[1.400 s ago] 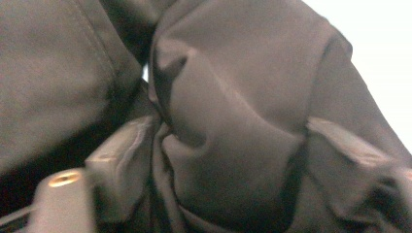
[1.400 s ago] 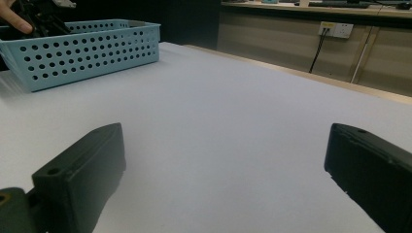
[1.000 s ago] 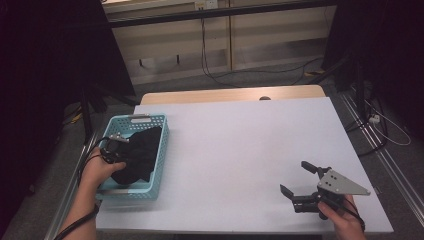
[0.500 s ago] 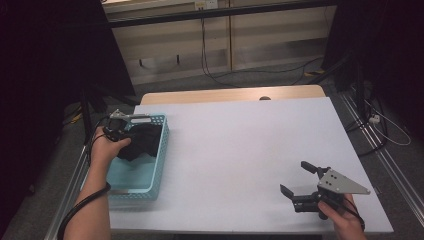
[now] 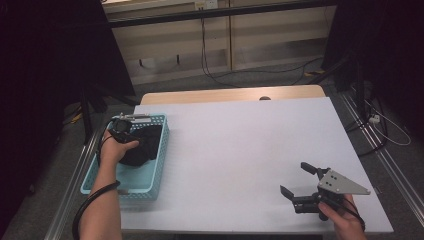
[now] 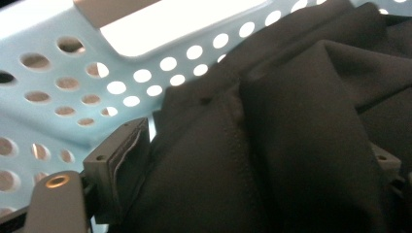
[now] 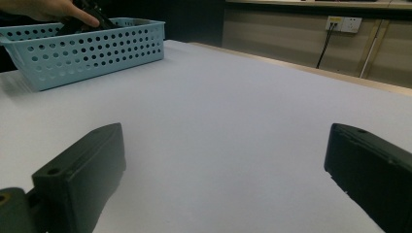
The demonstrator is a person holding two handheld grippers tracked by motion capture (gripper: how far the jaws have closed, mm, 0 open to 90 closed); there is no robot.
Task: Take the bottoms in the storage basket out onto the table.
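**A:** Where is the black cloth (image 5: 142, 147) right now?

**B:** It lies bunched in the light blue basket (image 5: 150, 182), which stands at the left edge of the table (image 5: 240, 150), its long side running along that edge. The cloth fills the far half of the basket; the near half looks bare.

**A:** And the left gripper (image 5: 121, 126)?

**B:** It is down inside the basket at the far end, with the left hand (image 5: 116, 149) wrapped around it. In the left gripper view the cloth (image 6: 272, 145) is folded thick between the jaws, one pad (image 6: 121, 160) pressing into it on the left and the other just peeking out at the right edge. I judge it clamped on the fabric, low near the perforated wall (image 6: 73, 87), probably to catch a good fold rather than a loose edge.

**A:** Why is the right gripper (image 5: 295, 190) so far off?

**B:** It rests near the table's near right corner, jaws spread wide with nothing between them, aimed across the bare top toward the basket (image 7: 82, 48). My guess is that it waits there to keep the middle free, ready to take a second hold once the cloth comes out.

**A:** What is the risk?

**B:** The basket is light; a pull on the cloth could drag or tip it.
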